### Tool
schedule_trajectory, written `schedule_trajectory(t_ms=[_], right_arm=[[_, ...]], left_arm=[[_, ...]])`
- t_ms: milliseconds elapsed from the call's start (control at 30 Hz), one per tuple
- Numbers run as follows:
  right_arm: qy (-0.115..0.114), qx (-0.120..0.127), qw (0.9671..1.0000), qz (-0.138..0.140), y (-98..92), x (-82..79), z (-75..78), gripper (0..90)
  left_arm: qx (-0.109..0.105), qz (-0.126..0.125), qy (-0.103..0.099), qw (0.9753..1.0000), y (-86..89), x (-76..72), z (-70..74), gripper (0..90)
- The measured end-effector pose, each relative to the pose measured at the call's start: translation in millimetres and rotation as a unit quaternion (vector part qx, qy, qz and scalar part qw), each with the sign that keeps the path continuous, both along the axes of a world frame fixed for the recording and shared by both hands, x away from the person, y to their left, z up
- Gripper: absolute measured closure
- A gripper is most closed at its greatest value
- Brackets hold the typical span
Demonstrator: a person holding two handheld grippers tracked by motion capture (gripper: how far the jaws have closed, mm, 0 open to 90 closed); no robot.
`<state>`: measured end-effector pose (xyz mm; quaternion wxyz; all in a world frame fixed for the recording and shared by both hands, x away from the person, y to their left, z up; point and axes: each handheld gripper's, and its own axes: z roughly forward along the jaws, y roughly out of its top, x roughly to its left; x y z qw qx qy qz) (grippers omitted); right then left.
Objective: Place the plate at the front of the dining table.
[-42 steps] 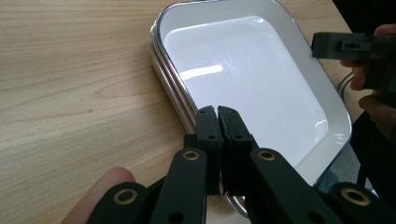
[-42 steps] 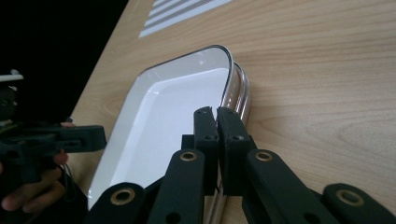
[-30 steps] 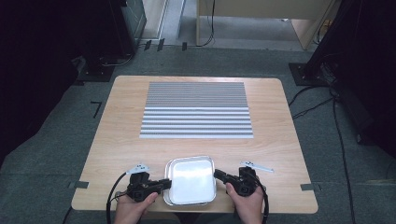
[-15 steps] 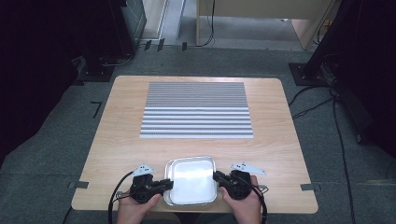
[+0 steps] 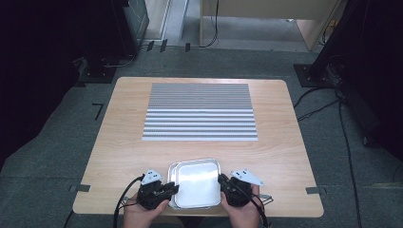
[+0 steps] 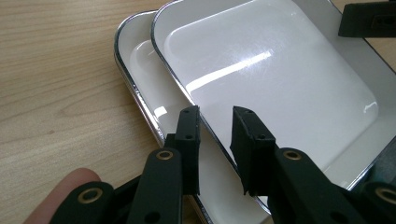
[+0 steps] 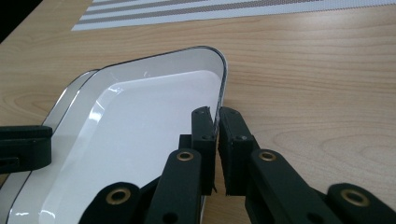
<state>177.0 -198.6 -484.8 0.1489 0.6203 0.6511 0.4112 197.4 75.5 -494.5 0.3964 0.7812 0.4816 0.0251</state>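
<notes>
Two stacked trays (offset, left gripper view)

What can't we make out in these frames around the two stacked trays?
- Lower tray: mostly covered by the upper tray in the left gripper view; its depth and contents are hidden.
- Near tray edge: cut off by the bottom frame edge and hidden by the left gripper.
- Right gripper grip: rim sits between the jaws, but whether it pinches both trays is hidden.
</notes>
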Motion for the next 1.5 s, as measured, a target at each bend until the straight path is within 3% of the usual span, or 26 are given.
schedule_trajectory(t_ms=[333,500,567,600,633,767,933,1267,1400,1500], right_arm=[[0.003,0.059,0.9981,-0.016,-7.0,-1.2,-1.5,88.0],[0.000,0.055,0.9983,-0.019,-6.7,-2.1,-2.2,88.1],[-0.003,0.048,0.9987,-0.018,-5.7,-2.5,-2.1,88.1],[-0.006,0.042,0.9989,-0.018,-4.4,-3.0,-1.7,88.1],[-0.020,0.021,0.9994,-0.017,-1.2,-4.6,0.3,89.0],[-0.019,0.018,0.9994,-0.020,-1.7,-4.6,1.0,89.8],[-0.010,0.027,0.9991,-0.031,-5.6,-3.0,-2.3,89.7],[-0.011,0.054,0.9967,-0.058,-7.0,-4.7,-2.5,89.7],[-0.012,0.059,0.9962,-0.063,-6.8,-5.2,-3.1,89.8],[-0.009,0.057,0.9963,-0.064,-3.7,-6.4,-4.6,89.9]], left_arm=[[-0.013,0.011,-0.004,0.9998,1.8,-1.2,0.8,83.6],[-0.021,0.014,-0.006,0.9997,2.7,-0.6,0.7,84.8],[-0.024,0.016,-0.010,0.9995,3.1,-0.6,1.3,90.0],[-0.018,0.022,-0.013,0.9995,3.3,-0.2,3.3,90.0],[-0.011,0.021,-0.016,0.9996,3.1,0.6,2.6,90.0],[-0.020,0.020,0.000,0.9996,6.0,3.9,-3.7,90.0],[-0.045,0.017,0.012,0.9988,8.7,7.2,-2.7,78.8],[-0.085,0.033,0.031,0.9954,24.6,9.5,3.4,70.7],[-0.090,0.032,0.035,0.9948,24.7,8.3,4.7,70.0],[-0.075,0.014,0.045,0.9961,14.4,5.3,1.5,69.1]])
